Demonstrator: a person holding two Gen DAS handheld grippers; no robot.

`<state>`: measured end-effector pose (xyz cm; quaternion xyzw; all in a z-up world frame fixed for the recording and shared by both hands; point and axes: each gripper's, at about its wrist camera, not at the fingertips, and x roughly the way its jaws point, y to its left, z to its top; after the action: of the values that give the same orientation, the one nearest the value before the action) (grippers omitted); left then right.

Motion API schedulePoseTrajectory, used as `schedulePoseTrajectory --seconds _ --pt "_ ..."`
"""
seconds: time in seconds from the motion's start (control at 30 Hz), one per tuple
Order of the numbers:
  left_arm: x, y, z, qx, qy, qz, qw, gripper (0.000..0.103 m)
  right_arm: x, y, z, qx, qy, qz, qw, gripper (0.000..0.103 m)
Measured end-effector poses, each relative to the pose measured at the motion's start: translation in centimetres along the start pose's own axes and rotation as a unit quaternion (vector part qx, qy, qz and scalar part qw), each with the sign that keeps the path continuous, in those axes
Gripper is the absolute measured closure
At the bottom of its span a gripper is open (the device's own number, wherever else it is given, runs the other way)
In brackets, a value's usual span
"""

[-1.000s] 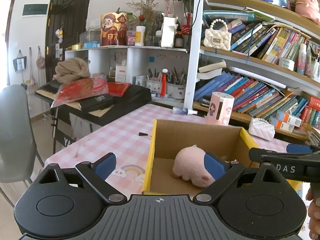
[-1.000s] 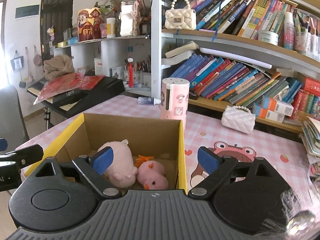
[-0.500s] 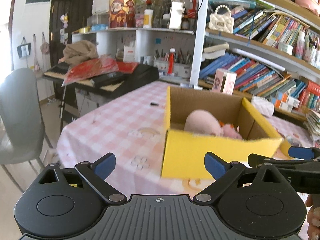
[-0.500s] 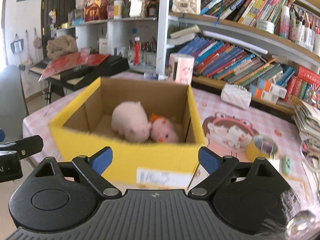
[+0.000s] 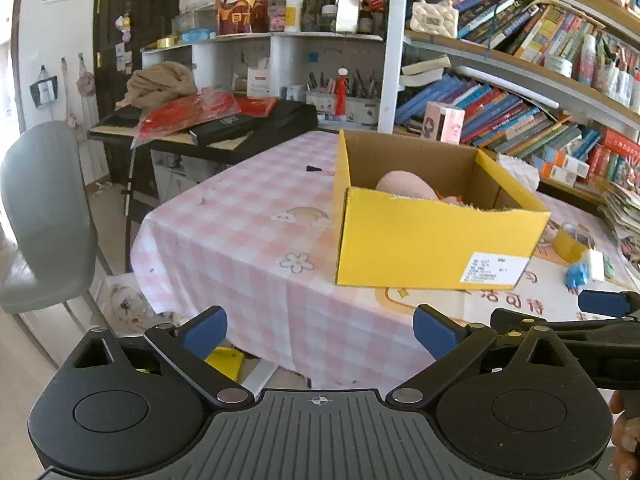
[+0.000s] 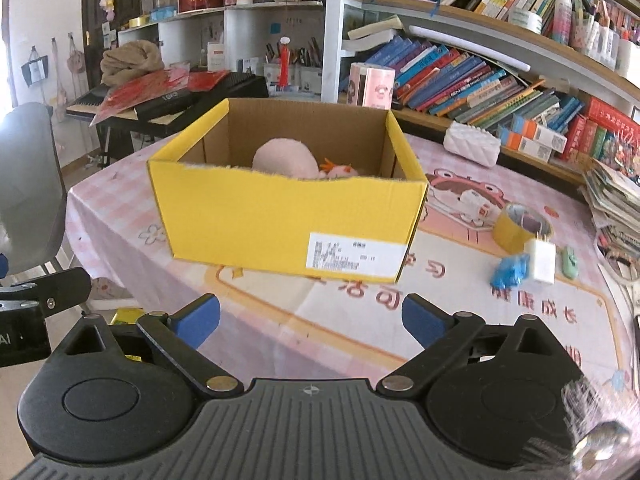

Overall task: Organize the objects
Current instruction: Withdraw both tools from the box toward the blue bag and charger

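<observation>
A yellow cardboard box (image 5: pixel 432 244) (image 6: pixel 280 224) stands on the pink checked table (image 5: pixel 240 216). Inside it lie a large pink plush pig (image 6: pixel 284 156) (image 5: pixel 404 186) and a smaller pink plush with an orange tuft (image 6: pixel 340 170), mostly hidden by the front wall. My left gripper (image 5: pixel 320 330) is open and empty, low off the table's near left corner. My right gripper (image 6: pixel 310 316) is open and empty, over the table's front edge, well short of the box.
Right of the box lie a yellow tape roll (image 6: pixel 520 226), a white charger plug (image 6: pixel 542 260), a blue crumpled item (image 6: pixel 510 272) and a white purse (image 6: pixel 472 146). A grey chair (image 5: pixel 40 216) stands left. Bookshelves (image 6: pixel 480 76) and a keyboard stand (image 5: pixel 208 128) are behind.
Both grippers have pulled back and down from over the box to the table's near edge. The plush toys stay in the box. Both grippers stay open.
</observation>
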<state>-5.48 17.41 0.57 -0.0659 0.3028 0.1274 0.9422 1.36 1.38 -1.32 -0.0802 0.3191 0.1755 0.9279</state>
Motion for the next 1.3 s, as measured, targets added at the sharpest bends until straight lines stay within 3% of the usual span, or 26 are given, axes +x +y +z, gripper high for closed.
schedulePoseTrajectory --seconds 0.63,1.3 --pt "-0.6 -2.2 -1.5 0.034 0.015 -0.056 0.9977 0.002 -2.6 -1.7 -2.9 0.031 0.016 -0.053 0.998 0.003" --pt "0.6 -8.6 -0.7 0.083 0.013 -0.151 0.9849 0.002 -4.6 -7.8 -4.1 0.086 0.023 -0.148 0.985 0.0"
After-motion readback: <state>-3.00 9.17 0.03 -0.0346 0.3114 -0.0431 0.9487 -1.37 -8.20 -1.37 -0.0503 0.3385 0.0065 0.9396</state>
